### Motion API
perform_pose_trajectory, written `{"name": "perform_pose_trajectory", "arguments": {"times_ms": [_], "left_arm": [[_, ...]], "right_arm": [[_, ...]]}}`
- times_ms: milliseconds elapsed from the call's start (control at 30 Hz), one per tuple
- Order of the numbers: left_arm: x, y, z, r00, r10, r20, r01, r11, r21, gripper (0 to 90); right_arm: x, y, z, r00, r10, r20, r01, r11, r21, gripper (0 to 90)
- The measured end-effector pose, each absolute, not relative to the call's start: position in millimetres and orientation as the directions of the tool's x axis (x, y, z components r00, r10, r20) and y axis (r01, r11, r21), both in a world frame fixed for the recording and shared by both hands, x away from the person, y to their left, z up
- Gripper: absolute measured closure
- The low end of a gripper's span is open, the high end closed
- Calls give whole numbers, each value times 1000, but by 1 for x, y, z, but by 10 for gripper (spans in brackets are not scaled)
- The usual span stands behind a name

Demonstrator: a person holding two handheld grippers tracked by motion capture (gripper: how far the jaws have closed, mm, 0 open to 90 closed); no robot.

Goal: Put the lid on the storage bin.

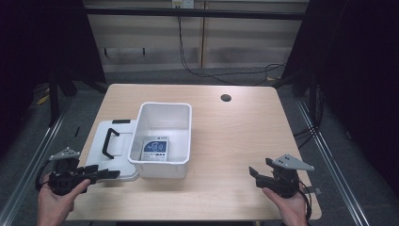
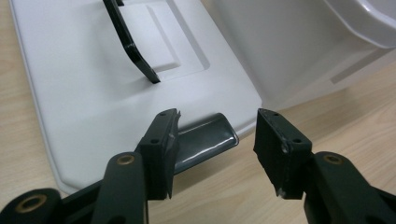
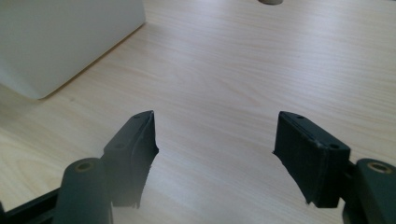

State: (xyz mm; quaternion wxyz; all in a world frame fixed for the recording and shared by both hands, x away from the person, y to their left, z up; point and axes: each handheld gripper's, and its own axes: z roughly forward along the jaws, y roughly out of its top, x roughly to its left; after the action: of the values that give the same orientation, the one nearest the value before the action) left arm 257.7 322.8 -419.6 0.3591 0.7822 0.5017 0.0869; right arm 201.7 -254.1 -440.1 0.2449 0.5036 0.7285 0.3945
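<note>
From above, a white bin stands a little left of the middle of the wooden table, with a blue and white packet lying flat on its floor. Its white lid lies on the table touching the bin's left side, black handle up. A round hole sits in the far part of the tabletop. The left gripper is at the lid's near edge, low at the left corner; the right gripper hovers over bare wood at the near right, well apart from the bin.

Along the left gripper, the jaws stand partly spread, pressing on nothing. A dark latch tab on the lid's near edge lies between them, close against one jaw; I cannot tell whether it touches. The bin wall rises just beyond, and the handle crosses the lid farther off.

Along the right gripper, the jaws are wide apart over plain tabletop, holding nothing. A corner of the bin stands off at the upper left.
</note>
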Motion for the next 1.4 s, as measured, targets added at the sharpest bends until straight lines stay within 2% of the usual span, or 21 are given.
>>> {"name": "perform_pose_trajectory", "arguments": {"times_ms": [233, 267, 500, 567, 600, 833, 1100, 1400], "left_arm": [[266, 319, -417, 469, 843, -262, 761, -236, 604, 366], [268, 320, -415, 468, 835, -289, 767, -223, 601, 363], [274, 327, -398, 463, 837, -292, 760, -205, 617, 396], [275, 327, -393, 468, 839, -279, 753, -213, 623, 486], [275, 324, -392, 463, 846, -263, 755, -221, 618, 496], [285, 318, -380, 459, 860, -223, 760, -250, 599, 484], [295, 312, -373, 416, 886, -207, 769, -221, 600, 482], [313, 312, -358, 411, 870, -273, 793, -194, 578, 442]], "right_arm": [[199, -249, -439, -417, 909, 20, 536, 227, 813, 272], [198, -248, -439, -420, 907, 3, 524, 240, 817, 272], [198, -249, -440, -403, 915, 15, 545, 227, 807, 272], [198, -248, -440, -401, 916, 16, 546, 225, 807, 272], [198, -248, -439, -402, 915, 17, 546, 225, 807, 272], [199, -248, -439, -404, 914, 29, 550, 218, 806, 269], [200, -248, -439, -415, 909, 36, 548, 218, 808, 259], [199, -248, -440, -417, 908, 37, 548, 219, 807, 258]]}}
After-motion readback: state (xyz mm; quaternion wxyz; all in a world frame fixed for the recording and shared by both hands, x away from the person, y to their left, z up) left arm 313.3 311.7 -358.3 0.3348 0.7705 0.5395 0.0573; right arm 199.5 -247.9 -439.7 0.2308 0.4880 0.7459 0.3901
